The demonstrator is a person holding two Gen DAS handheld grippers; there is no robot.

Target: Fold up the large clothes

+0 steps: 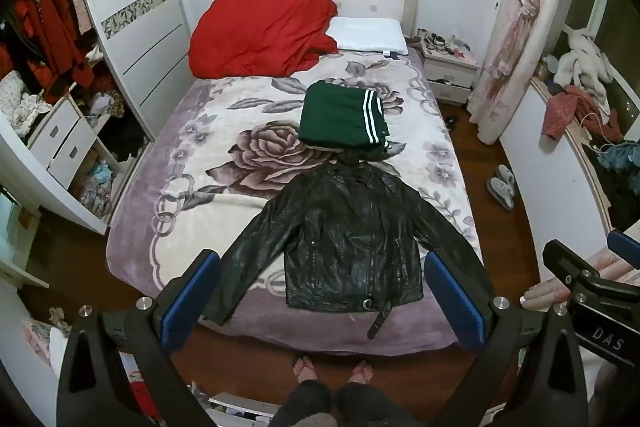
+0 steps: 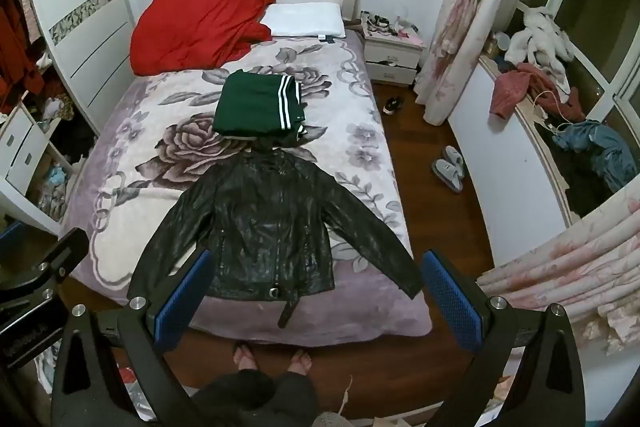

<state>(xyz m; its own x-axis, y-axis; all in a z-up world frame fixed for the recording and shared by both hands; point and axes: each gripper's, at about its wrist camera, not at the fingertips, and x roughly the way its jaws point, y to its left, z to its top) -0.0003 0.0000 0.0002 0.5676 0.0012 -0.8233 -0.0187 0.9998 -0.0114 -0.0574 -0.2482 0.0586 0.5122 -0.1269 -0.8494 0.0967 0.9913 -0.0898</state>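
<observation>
A black leather jacket (image 1: 352,239) (image 2: 276,223) lies spread flat, front up, near the foot of the bed (image 1: 192,187) (image 2: 132,163), both sleeves angled outward and a belt strap hanging at the hem. Beyond its collar sits a folded green garment with white stripes (image 1: 344,115) (image 2: 256,103). My left gripper (image 1: 320,291) is open, held high above the jacket's hem with nothing between its blue pads. My right gripper (image 2: 316,287) is open too, likewise above the hem and empty. The right gripper's body (image 1: 592,283) shows at the left view's right edge.
A red quilt (image 1: 264,31) and a white pillow (image 1: 368,35) lie at the headboard. An open wardrobe (image 1: 60,39) stands left, a nightstand (image 1: 452,71) and curtain right. Slippers (image 1: 502,187) rest on the wood floor. A person's feet (image 1: 332,371) stand at the bed's foot.
</observation>
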